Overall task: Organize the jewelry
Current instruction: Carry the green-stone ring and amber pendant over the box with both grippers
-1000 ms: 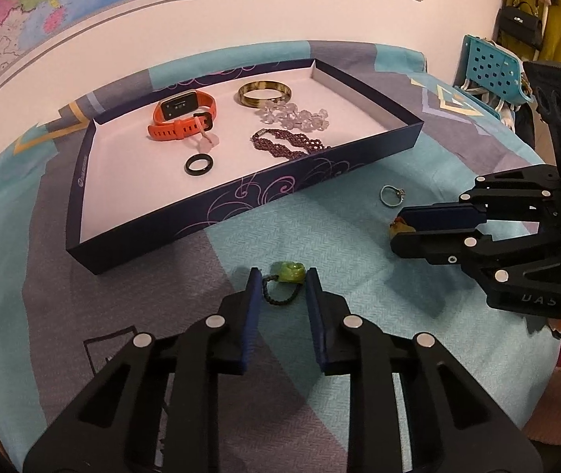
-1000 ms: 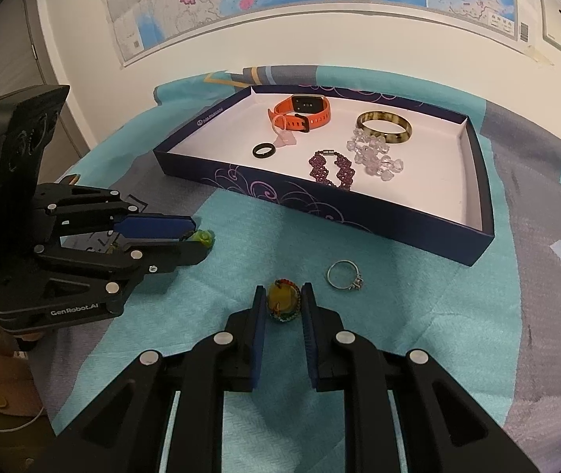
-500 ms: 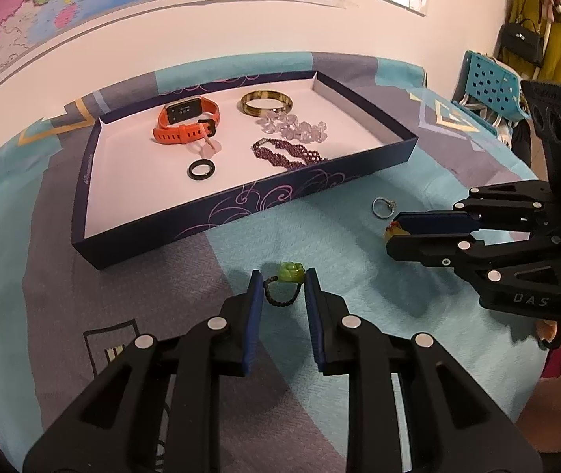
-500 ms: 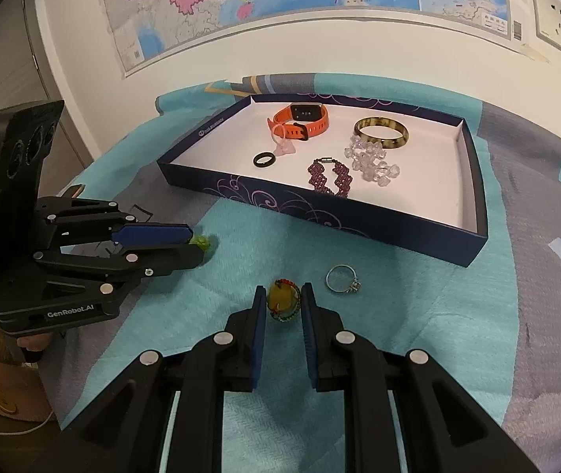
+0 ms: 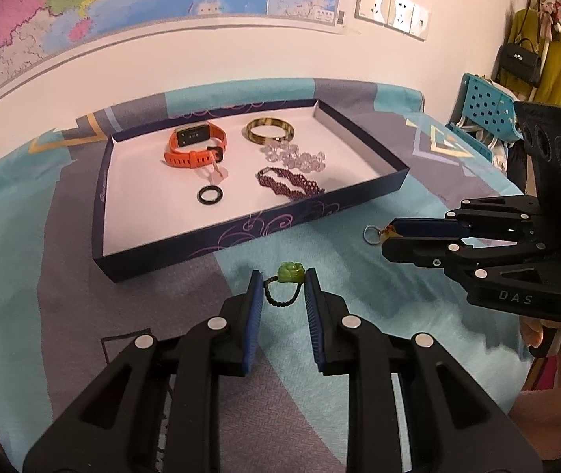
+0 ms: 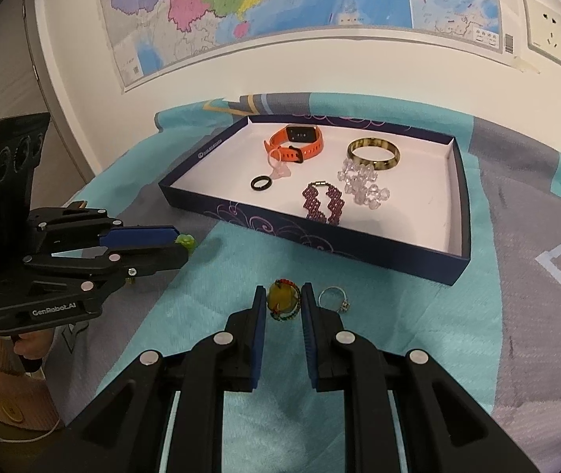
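Observation:
My left gripper [image 5: 280, 278] is shut on a green-stone ring with a black beaded band [image 5: 288, 276], held above the cloth; it also shows in the right wrist view [image 6: 185, 241]. My right gripper [image 6: 282, 295] is shut on a yellow-stone ring with a red and green beaded band [image 6: 282, 299]; it also shows in the left wrist view [image 5: 388, 232]. A silver ring [image 6: 333, 298] lies on the cloth beside the right fingers. The navy tray [image 5: 241, 232] holds an orange watch [image 5: 195, 146], a black ring [image 5: 210, 195], a horn bangle [image 5: 270, 130], clear beads [image 5: 296, 157] and a purple bracelet [image 5: 290, 183].
The table is covered by a teal and grey cloth [image 6: 517, 315]. A wall with a map [image 6: 280, 0] stands behind the tray. A blue chair [image 5: 485, 106] and hanging clothes are at the far right in the left wrist view.
Both grippers have risen and pulled back a little from the tray, each still holding its ring. The silver ring stays on the cloth.

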A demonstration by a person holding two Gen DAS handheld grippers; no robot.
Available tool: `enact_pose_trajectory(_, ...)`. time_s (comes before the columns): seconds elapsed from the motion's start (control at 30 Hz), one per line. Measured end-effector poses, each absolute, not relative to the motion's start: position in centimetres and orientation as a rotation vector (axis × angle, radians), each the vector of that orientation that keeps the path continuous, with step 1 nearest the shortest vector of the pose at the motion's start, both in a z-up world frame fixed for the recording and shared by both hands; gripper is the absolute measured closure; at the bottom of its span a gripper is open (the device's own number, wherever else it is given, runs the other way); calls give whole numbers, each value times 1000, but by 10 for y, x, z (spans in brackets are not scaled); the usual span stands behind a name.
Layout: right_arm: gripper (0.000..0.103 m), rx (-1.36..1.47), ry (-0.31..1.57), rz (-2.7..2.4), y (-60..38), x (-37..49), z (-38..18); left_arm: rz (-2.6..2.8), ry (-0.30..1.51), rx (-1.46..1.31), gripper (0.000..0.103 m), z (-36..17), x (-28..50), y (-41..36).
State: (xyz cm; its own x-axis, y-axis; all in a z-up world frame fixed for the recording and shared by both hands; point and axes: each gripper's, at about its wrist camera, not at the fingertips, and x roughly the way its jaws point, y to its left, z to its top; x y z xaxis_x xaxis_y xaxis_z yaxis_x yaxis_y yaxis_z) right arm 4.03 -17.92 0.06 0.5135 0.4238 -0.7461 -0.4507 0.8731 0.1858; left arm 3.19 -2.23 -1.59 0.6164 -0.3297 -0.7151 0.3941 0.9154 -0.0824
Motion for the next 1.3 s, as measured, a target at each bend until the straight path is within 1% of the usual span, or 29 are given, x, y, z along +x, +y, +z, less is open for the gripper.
enact_pose_trajectory(1.3, 87, -46, 823, 533, -174, 65, 26, -401, 732, 78, 81, 11, 48, -19)
